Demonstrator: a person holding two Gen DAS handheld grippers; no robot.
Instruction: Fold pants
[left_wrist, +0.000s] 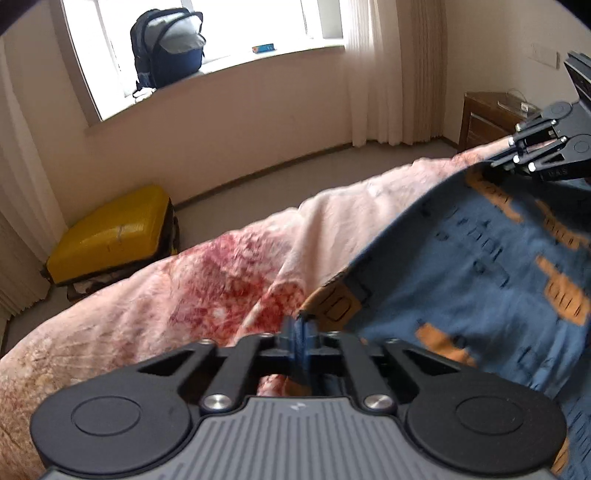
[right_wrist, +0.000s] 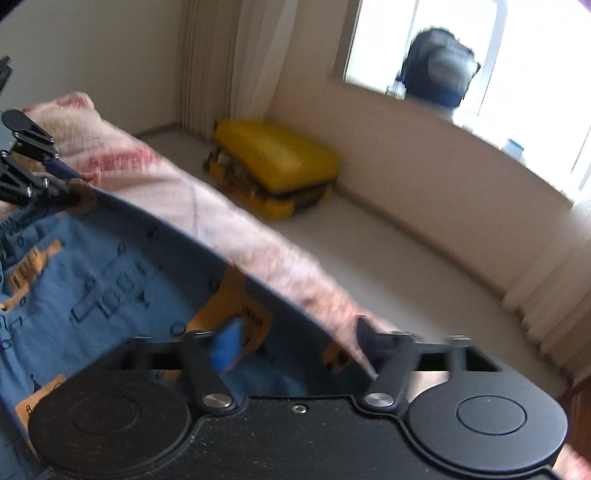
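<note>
The pants (left_wrist: 480, 266) are blue with orange patches and dark line prints, and lie over a pink blanket (left_wrist: 192, 291) with red flowers on the bed. My left gripper (left_wrist: 300, 332) is shut on a corner of the pants' edge. In the right wrist view the pants (right_wrist: 103, 280) fill the lower left. My right gripper (right_wrist: 291, 343) is open, its fingers on either side of the pants' edge, with motion blur. Each gripper shows in the other's view: the right one (left_wrist: 506, 155) at the far edge of the pants, the left one (right_wrist: 70, 184) shut on the pants.
A yellow suitcase (left_wrist: 114, 236) lies on the floor by the wall, also in the right wrist view (right_wrist: 277, 166). A dark backpack (left_wrist: 166, 48) stands on the window sill. A wooden nightstand (left_wrist: 484, 118) is beyond the bed. Curtains hang at both sides of the window.
</note>
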